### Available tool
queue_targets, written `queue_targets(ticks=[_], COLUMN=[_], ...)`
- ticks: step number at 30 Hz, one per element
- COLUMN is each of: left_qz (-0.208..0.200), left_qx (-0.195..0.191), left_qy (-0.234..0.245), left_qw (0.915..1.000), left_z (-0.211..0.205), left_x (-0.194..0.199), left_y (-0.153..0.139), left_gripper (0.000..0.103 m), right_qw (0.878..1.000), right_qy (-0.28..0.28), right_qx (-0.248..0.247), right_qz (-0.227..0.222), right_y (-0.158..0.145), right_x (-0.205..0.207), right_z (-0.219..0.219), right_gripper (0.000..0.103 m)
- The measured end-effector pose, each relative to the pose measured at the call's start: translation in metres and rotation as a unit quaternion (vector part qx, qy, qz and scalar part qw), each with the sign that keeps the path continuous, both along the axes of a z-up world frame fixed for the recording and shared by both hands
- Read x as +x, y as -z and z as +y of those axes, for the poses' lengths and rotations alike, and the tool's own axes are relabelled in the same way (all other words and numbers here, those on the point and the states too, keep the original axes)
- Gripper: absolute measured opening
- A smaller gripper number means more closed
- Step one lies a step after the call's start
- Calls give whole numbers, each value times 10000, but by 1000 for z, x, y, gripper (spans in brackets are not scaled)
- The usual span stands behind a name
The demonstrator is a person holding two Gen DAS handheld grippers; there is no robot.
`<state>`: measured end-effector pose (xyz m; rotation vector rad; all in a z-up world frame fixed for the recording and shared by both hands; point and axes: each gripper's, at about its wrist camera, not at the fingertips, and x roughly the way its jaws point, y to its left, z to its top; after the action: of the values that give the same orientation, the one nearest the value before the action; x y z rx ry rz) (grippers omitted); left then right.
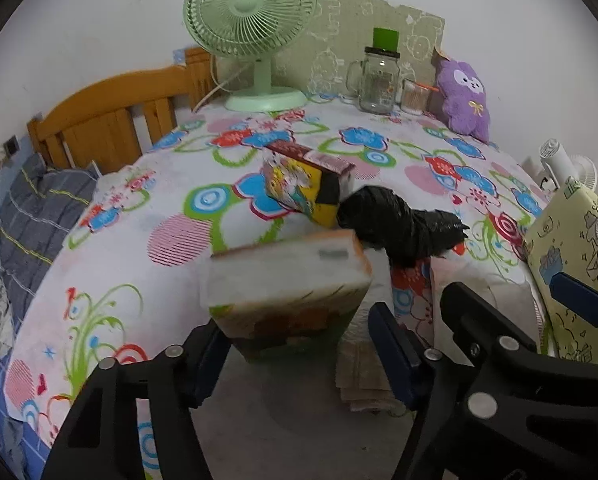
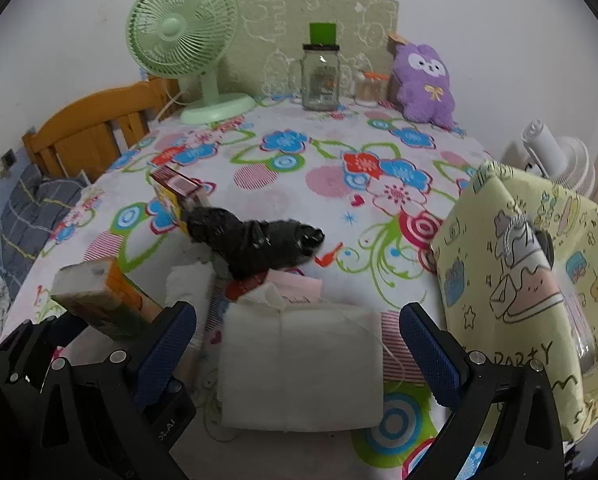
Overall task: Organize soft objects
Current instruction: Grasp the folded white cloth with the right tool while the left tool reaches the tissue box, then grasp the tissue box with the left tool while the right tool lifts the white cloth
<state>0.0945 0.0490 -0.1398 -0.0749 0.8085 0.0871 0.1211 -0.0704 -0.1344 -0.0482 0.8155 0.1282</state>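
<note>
Left wrist view: the left gripper (image 1: 299,344) has its jaws spread wide, and a blurred tissue pack (image 1: 287,284) with orange and green print sits between the fingers, near the left one; whether either pad touches it cannot be told. Beyond it on the floral tablecloth (image 1: 139,208) lie a yellow cartoon-printed pack (image 1: 299,188) and, touching its right end, a crumpled black plastic bag (image 1: 399,224). Against the wall at the back stand a green fan (image 1: 251,32), a glass jar mug (image 1: 377,80) and a purple plush toy (image 1: 465,96). Right wrist view: the right gripper (image 2: 299,348) is likewise spread open, its fingers on either side of a white folded cloth (image 2: 303,368) that lies flat on the tablecloth, apart from both pads. A yellow printed bag (image 2: 531,288) stands just beside the right finger.
</note>
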Motion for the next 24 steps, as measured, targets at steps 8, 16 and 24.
queue_targets(ticks=[8,16,24], left_qz=[18,-11,25], left_qx=[182,499,262], left_qy=[-12,45,161], left_qw=[9998,9987,9995], left_z=[-7,-15,-15], left_x=[1,2,2], left_y=[4,6,4], left_gripper=[60,57,46], right_qw=[9998,9986,9994], right_qy=[87,91,-64], right_qx=[115,371,259], right_qz=[142,371,241], right_y=[11,21,14], right_x=[4,9,6], right_z=[-3,-3,1], right_gripper=[102,83,67])
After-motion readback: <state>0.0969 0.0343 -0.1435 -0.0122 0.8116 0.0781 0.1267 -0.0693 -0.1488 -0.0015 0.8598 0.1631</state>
